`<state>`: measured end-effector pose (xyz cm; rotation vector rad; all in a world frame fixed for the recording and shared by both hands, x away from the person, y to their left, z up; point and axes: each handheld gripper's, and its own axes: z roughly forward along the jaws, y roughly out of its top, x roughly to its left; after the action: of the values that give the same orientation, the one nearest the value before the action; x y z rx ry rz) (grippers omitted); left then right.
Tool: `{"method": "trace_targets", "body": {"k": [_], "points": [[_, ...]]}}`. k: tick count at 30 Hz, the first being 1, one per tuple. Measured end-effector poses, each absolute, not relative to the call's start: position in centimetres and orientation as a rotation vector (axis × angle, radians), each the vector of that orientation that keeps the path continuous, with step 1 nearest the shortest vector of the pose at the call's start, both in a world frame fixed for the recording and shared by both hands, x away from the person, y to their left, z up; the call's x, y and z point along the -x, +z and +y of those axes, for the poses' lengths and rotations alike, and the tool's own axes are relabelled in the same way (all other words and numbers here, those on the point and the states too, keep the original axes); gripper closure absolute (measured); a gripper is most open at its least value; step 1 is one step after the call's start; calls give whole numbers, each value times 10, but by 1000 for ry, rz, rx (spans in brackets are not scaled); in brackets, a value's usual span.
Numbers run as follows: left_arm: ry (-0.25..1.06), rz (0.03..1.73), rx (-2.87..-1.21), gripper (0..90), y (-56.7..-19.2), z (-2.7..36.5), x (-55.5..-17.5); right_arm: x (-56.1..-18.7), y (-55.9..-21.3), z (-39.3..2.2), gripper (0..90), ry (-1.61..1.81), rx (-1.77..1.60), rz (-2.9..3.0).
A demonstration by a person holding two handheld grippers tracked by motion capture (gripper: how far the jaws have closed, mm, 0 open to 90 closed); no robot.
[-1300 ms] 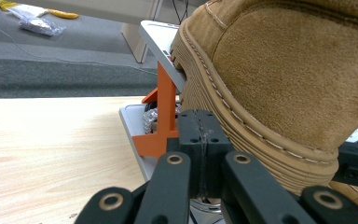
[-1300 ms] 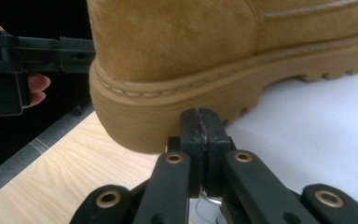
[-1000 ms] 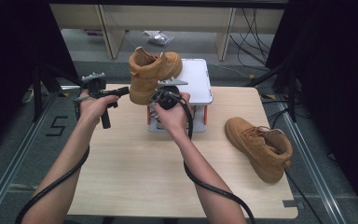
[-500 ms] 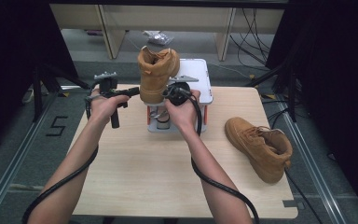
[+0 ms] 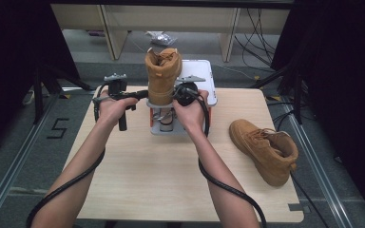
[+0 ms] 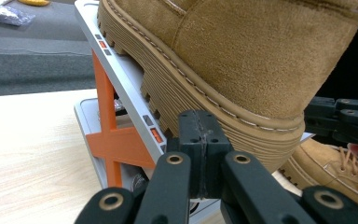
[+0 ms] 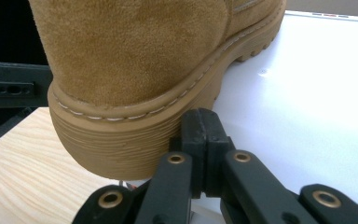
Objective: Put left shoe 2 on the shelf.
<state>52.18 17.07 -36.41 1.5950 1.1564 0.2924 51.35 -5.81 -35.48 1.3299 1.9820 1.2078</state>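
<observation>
The boot point(image 5: 162, 76) had swung upright onto the sloped stand point(image 5: 204, 78); both closed, empty grippers, left gripper point(image 5: 142, 93) and right gripper point(image 5: 177, 93), braced its heel; next, steadying it.

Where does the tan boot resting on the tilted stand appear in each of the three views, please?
High view: boot at top centre, on the stand, between both grippers.
Left gripper view: boot across the top and right, sole on the plate.
Right gripper view: boot upper left, heel foremost.
Shared landmark: the white stand plate.
</observation>
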Motion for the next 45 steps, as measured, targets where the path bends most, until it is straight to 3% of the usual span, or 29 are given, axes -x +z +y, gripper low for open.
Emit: {"method": "trace_targets", "body": {"k": [18,22,31,45], "points": [[275,1167,-1568,895,-367,168,-521,-515,-355,-60,900,1170,-1312,1993],[310,1145,-1538,855,-365,172,-514,-515,-355,-63,804,1159,-1307,1978],[397,1132,-1488,765,-365,198,-488,-502,-343,-81,722,1187,-1278,1969],[423,1188,-1421,658,-414,236,-429,-473,-336,-144,566,1171,-1335,1946]]}}
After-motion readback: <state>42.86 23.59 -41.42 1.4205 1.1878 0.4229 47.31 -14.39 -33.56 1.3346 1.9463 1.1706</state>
